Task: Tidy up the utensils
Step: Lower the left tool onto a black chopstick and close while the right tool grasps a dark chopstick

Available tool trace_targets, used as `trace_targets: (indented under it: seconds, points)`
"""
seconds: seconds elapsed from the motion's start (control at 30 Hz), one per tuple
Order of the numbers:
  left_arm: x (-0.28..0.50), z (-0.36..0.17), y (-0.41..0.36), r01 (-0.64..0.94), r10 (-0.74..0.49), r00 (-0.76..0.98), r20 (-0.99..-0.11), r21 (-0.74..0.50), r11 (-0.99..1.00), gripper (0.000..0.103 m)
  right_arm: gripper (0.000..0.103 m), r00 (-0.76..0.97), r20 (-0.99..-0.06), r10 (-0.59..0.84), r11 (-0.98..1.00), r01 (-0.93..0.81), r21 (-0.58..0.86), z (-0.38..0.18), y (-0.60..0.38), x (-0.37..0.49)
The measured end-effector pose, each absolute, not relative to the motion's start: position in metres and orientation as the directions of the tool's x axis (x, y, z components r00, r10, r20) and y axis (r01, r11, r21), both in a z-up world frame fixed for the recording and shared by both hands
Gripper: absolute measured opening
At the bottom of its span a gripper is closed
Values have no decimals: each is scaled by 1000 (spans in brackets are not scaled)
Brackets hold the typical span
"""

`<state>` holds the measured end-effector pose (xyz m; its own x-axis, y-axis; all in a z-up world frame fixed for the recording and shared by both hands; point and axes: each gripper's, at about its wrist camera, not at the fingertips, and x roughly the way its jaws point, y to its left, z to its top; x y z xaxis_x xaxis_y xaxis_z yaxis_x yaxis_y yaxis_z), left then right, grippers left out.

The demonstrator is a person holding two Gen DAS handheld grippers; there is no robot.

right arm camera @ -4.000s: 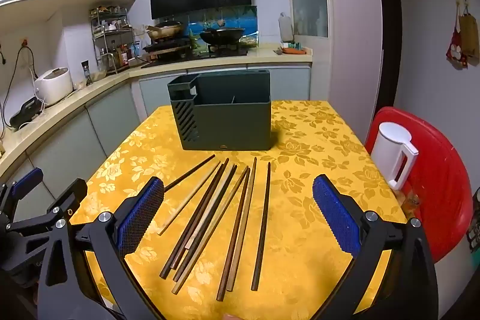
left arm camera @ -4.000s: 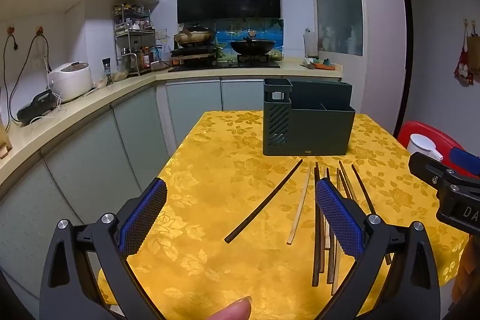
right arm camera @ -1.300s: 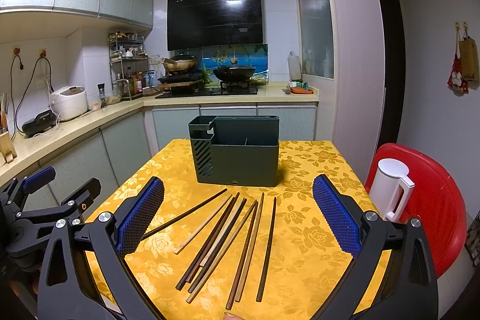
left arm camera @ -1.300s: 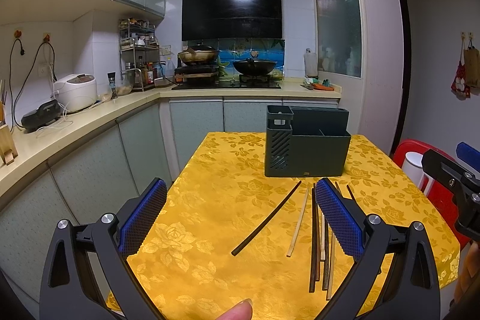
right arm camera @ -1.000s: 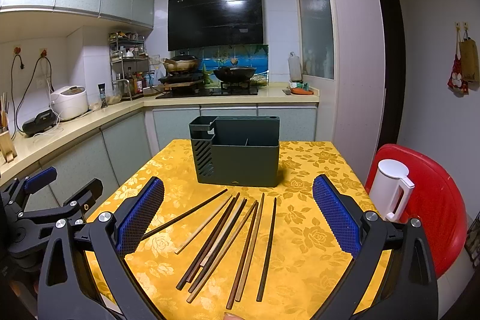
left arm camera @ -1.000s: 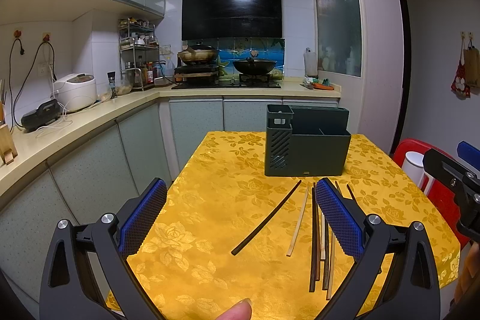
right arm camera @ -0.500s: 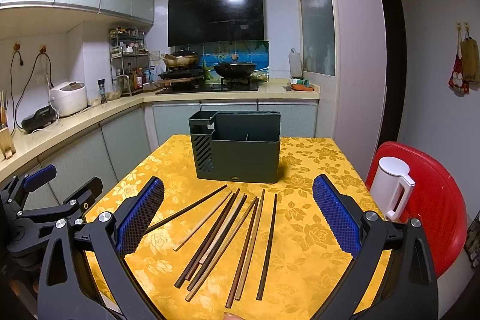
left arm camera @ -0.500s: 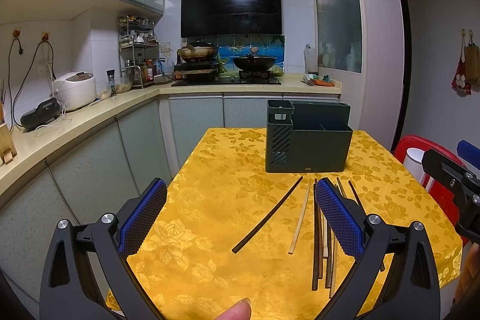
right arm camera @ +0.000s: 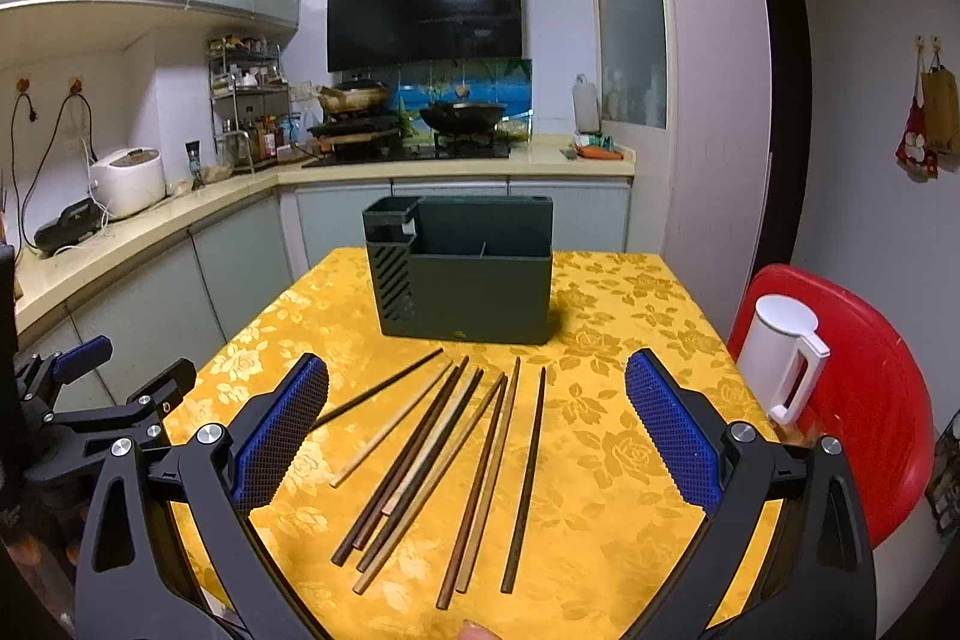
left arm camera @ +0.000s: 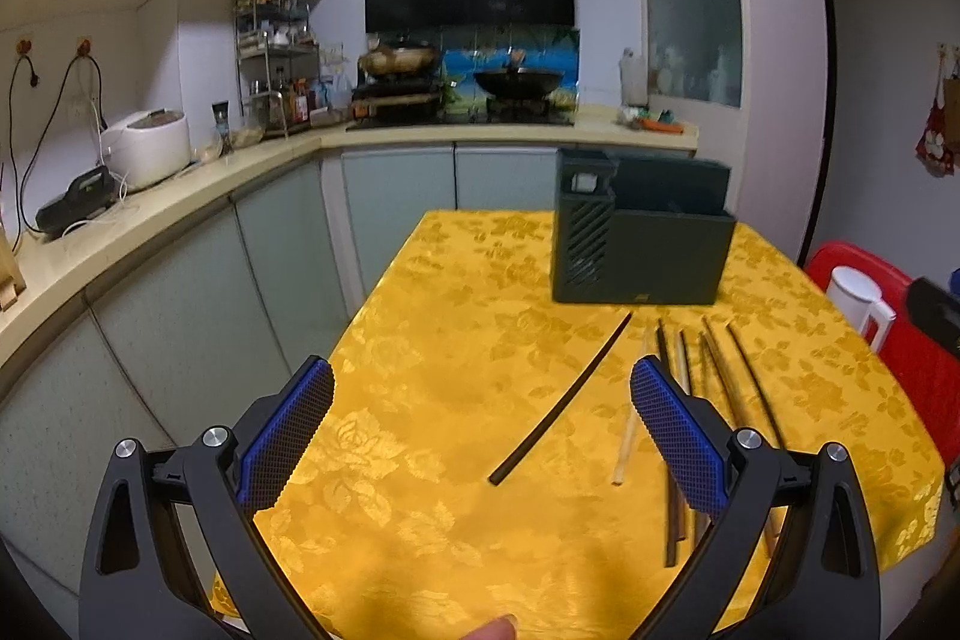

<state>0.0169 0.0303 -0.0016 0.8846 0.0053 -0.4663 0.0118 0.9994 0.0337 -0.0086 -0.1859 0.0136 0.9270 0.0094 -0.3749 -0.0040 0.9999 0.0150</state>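
Note:
Several chopsticks (right arm camera: 447,445), dark and pale, lie fanned out on the yellow floral tablecloth (right arm camera: 606,466). Behind them stands a dark green utensil holder (right arm camera: 465,274) with a slatted tall section on its left and nothing showing inside. My right gripper (right arm camera: 477,430) hovers open above the near ends of the chopsticks, holding nothing. In the left wrist view one black chopstick (left arm camera: 561,409) lies apart from the rest, between the pads of my open left gripper (left arm camera: 480,427). The holder (left arm camera: 642,250) stands at the far right there.
A white jug (right arm camera: 783,358) rests on a red chair (right arm camera: 864,400) to the table's right. Kitchen counters (left arm camera: 180,214) with a rice cooker (left arm camera: 147,154) run along the left and back. My left gripper's frame (right arm camera: 90,412) shows at the left edge of the right wrist view.
Both views have dipped and drawn slightly nearer the table over the last second. The chopsticks and holder have not moved. Both grippers stayed open.

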Motion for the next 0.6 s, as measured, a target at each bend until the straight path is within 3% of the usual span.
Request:
trace_targets:
  seconds: [0.53,0.6]
  points:
    - [60,-71,31,159,-67,785,-616,96,983,95,96,859,-510,-32,1000,27,-16,-26,-211,18]
    - [67,-76,31,187,-90,768,-634,87,979,91,96,851,-524,-32,999,24,-22,-32,-211,20]
